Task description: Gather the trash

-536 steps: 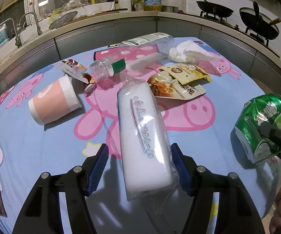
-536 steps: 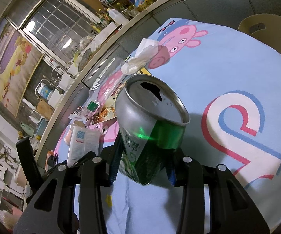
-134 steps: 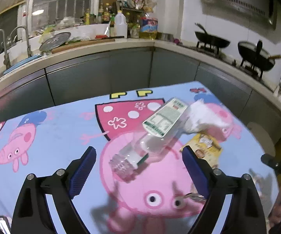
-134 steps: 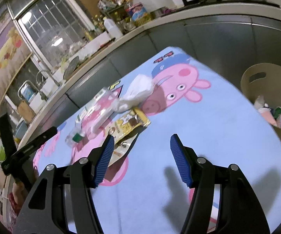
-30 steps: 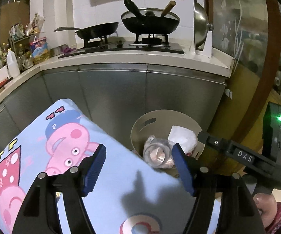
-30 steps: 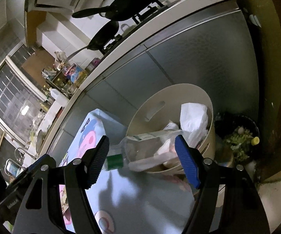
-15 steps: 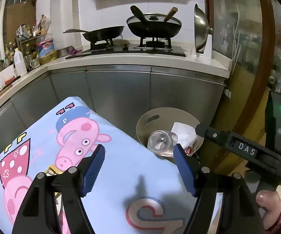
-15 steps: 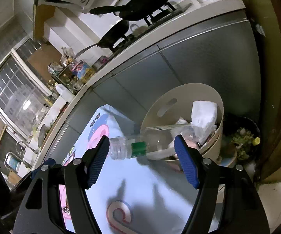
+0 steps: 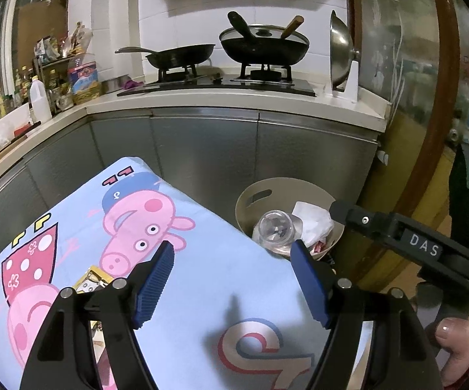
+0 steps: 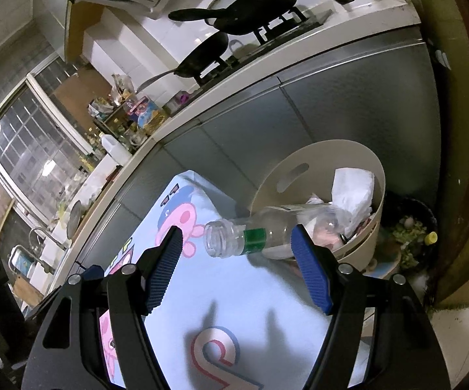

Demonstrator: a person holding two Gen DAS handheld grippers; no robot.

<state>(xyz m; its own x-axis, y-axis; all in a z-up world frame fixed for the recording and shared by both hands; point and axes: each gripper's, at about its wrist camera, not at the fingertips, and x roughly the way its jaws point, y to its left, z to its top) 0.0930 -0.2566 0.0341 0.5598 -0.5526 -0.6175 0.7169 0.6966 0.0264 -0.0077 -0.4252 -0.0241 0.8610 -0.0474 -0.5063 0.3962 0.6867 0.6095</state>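
A beige round trash bin [image 9: 250, 195] [image 10: 315, 159] stands on the floor past the table's far edge. A clear plastic bottle [image 10: 267, 230] [image 9: 275, 230] lies over the bin's near rim, its open neck pointing back over the table. White crumpled paper [image 10: 353, 191] [image 9: 312, 221] and other trash lie in the bin. My left gripper [image 9: 231, 279] is open and empty above the table. My right gripper [image 10: 237, 266] is open and empty, the bottle beyond its fingertips. A yellow snack wrapper [image 9: 91, 281] lies on the cloth by my left finger.
The table has a blue Peppa Pig cloth [image 9: 201, 292]. Steel kitchen cabinets [image 9: 201, 149] run behind it, with a stove and two pans [image 9: 263, 45] on top. A second dark bin with vegetable scraps [image 10: 410, 227] sits right of the beige bin. A brown door frame [image 9: 429, 130] stands at the right.
Both grippers have drawn back from the bin toward the table. The bottle has slid so that its neck sticks farther out over the bin's rim.
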